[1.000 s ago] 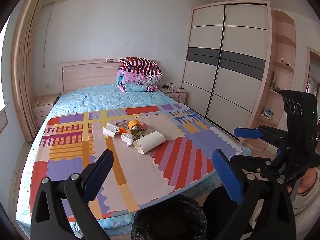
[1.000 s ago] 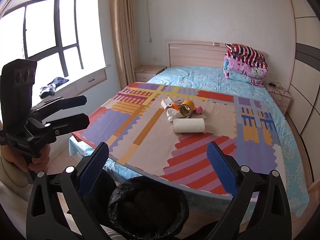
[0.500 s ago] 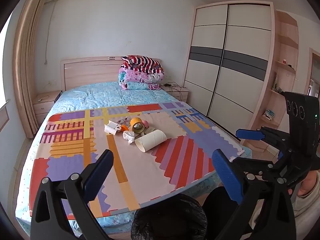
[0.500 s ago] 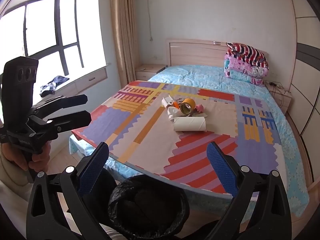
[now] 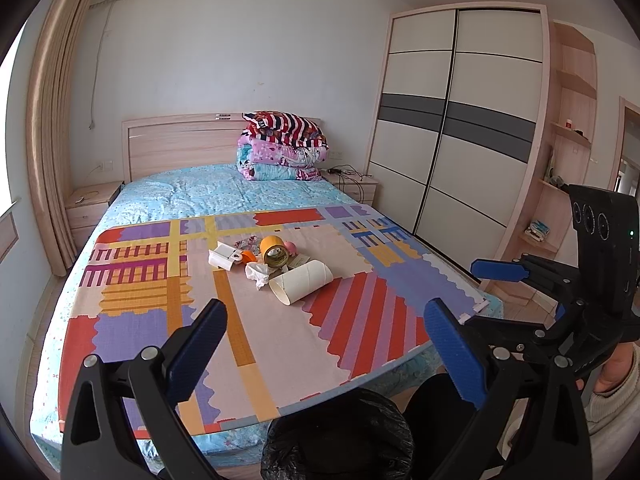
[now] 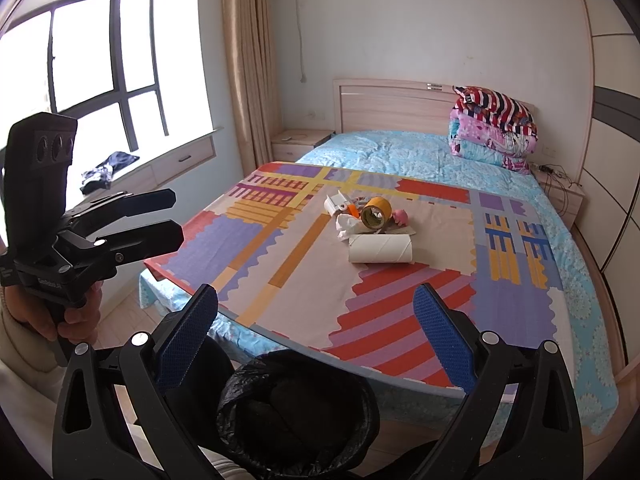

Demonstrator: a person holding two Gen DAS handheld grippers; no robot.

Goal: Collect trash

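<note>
Both grippers, left (image 5: 324, 344) and right (image 6: 316, 320), gape wide (blue ribbed pads) before a cardboard tube (image 5: 301, 282).

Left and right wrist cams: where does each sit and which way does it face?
Left wrist: on the left gripper, facing the bed's trash pile, wardrobe at right; shows its own open fingers, plus the right gripper.
Right wrist: on the right gripper, facing the bed, window at left; shows its own open fingers, plus the left gripper and hand.
Shared: cardboard tube, tape roll, black bin bag.
</note>
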